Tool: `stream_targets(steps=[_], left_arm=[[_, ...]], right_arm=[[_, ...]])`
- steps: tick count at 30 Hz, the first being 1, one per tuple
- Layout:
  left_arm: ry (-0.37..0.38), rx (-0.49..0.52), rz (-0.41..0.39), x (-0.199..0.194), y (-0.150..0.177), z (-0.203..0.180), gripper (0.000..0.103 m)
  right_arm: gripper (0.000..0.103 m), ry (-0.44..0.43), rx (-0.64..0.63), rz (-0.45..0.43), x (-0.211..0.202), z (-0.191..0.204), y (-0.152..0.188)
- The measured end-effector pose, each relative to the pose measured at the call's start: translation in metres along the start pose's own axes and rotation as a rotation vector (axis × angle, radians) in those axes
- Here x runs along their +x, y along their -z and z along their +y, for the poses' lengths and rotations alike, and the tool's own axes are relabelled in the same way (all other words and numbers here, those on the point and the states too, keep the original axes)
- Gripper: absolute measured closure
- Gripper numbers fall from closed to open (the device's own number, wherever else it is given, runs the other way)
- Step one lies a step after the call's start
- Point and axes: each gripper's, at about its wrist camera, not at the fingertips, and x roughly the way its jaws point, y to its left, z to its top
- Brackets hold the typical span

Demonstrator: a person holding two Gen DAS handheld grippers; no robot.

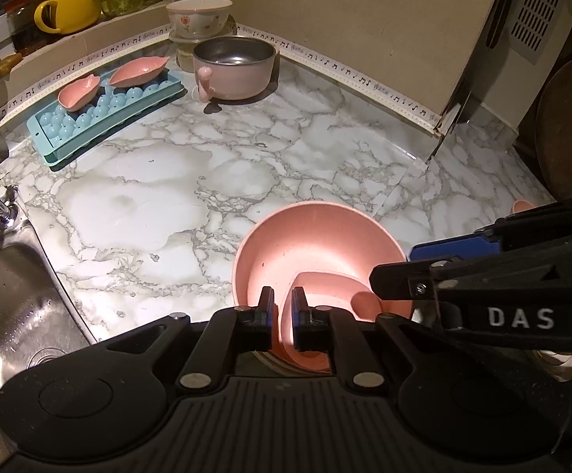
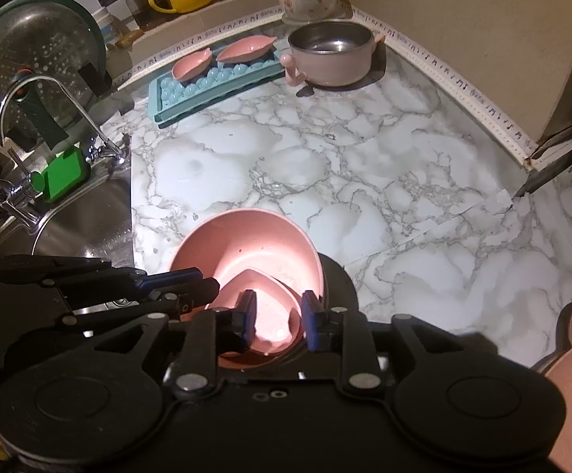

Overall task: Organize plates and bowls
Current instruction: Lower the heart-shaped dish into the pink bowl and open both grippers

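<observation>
your left gripper is pinched on the near rim of the smaller pink dish, which sits in the big pink bowl at the near counter edge, its pointed end aimed left. your right gripper has just been opening, jaws parted either side of that dish's rim. its arm reads "das". open marble counter runs far and right; the sink drops left. far back, two pink leaf dishes lie lengthwise on a blue tray, and a jar reads "ice".
</observation>
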Motion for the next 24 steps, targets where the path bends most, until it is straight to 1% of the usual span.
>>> stream_targets(steps=[1,7,11,14,16,19,20,21,22,24], left_arm=[[0.005,-0.001,-0.004,-0.002,0.0,0.0,0.094],[0.028,0.009,-0.028,-0.012,0.001,-0.002,0.093],[0.044,0.017,-0.037,-0.019,0.002,-0.005,0.092],[0.056,0.022,-0.046,-0.023,0.003,-0.005,0.092],[0.061,0.023,-0.052,-0.026,0.003,-0.006,0.092],[0.066,0.026,-0.061,-0.03,0.004,-0.007,0.091],[0.07,0.024,-0.062,-0.031,0.004,-0.007,0.086],[0.073,0.021,-0.064,-0.032,0.004,-0.006,0.077],[0.073,0.018,-0.069,-0.033,0.005,-0.006,0.07],[0.071,0.015,-0.091,-0.038,0.006,-0.006,0.035]], right_arm=[[0.07,0.006,-0.001,-0.008,-0.003,0.001,0.001],[0.059,0.016,0.015,-0.045,-0.019,-0.001,0.006],[0.055,0.025,0.022,-0.066,-0.029,-0.001,0.01],[0.046,0.042,0.028,-0.085,-0.036,-0.001,0.013],[0.039,0.049,0.033,-0.1,-0.041,-0.002,0.016],[0.032,0.053,0.042,-0.119,-0.048,-0.004,0.019],[0.031,0.055,0.042,-0.125,-0.05,-0.004,0.02],[0.029,0.056,0.044,-0.131,-0.052,-0.005,0.021],[0.028,0.057,0.047,-0.137,-0.055,-0.005,0.022],[0.024,0.061,0.053,-0.15,-0.059,-0.006,0.024]])
